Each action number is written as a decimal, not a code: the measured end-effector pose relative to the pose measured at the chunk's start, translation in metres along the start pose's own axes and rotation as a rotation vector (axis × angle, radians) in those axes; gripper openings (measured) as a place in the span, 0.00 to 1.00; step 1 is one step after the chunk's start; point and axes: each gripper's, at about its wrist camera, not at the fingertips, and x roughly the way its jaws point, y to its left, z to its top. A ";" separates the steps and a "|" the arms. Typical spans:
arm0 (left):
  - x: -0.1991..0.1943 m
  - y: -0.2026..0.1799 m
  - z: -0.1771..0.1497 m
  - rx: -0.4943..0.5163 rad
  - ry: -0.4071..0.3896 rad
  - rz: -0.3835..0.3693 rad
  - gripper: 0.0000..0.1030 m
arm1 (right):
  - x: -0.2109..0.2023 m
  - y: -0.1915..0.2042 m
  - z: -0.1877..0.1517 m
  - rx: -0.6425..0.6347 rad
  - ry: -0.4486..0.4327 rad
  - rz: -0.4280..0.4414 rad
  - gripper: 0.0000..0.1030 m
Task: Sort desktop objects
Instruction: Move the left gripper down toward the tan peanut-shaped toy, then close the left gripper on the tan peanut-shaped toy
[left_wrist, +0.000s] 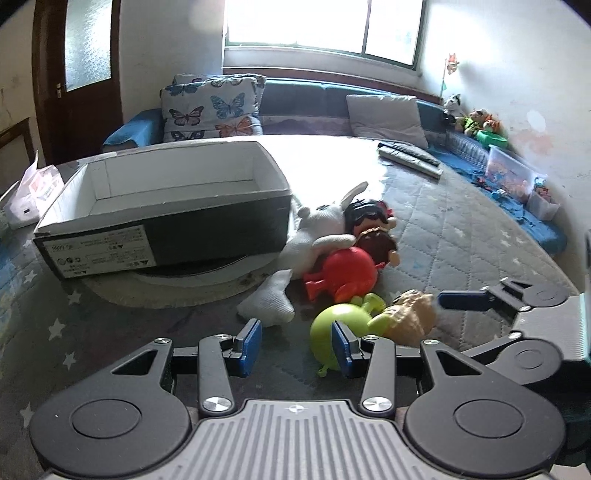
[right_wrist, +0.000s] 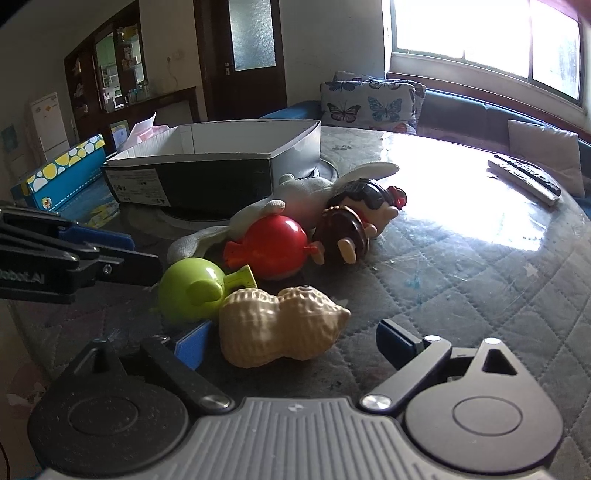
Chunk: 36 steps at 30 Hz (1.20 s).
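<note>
Left wrist view: left gripper (left_wrist: 297, 341) spread beside glossy green round plastic toy (left_wrist: 325, 326), empty open cardboard box (left_wrist: 166, 206) behind as likely destination; right wrist view: right gripper (right_wrist: 291, 345) spread, straddling tan ridged peanut-shaped toy (right_wrist: 273, 326) for pickup.

1. Green toy (left_wrist: 327, 326): near side hidden behind the blue pad of the left tongs (left_wrist: 297, 345) in the left wrist view.
2. Peanut-shaped toy (left_wrist: 410, 319): partly covered by the green toy there.
3. Box label (left_wrist: 103, 253): print too small to read.
4. White plush (right_wrist: 295, 195): body largely hidden behind red toy (right_wrist: 275, 245) in the right wrist view.
5. Window (left_wrist: 321, 26): blown out, nothing visible outside.
6. Right tongs (right_wrist: 295, 343): left pad partly behind the peanut-shaped toy.
7. Clear bin (left_wrist: 511, 177): contents blurred.
</note>
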 end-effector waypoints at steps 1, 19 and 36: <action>-0.001 -0.002 0.001 0.007 -0.005 -0.013 0.43 | 0.000 0.000 0.000 -0.001 0.001 0.001 0.89; 0.014 -0.040 0.015 0.118 0.014 -0.147 0.43 | -0.005 -0.012 -0.005 0.031 -0.003 0.039 0.67; 0.058 -0.072 0.029 0.222 0.171 -0.282 0.43 | -0.014 -0.024 -0.012 0.010 -0.012 0.042 0.67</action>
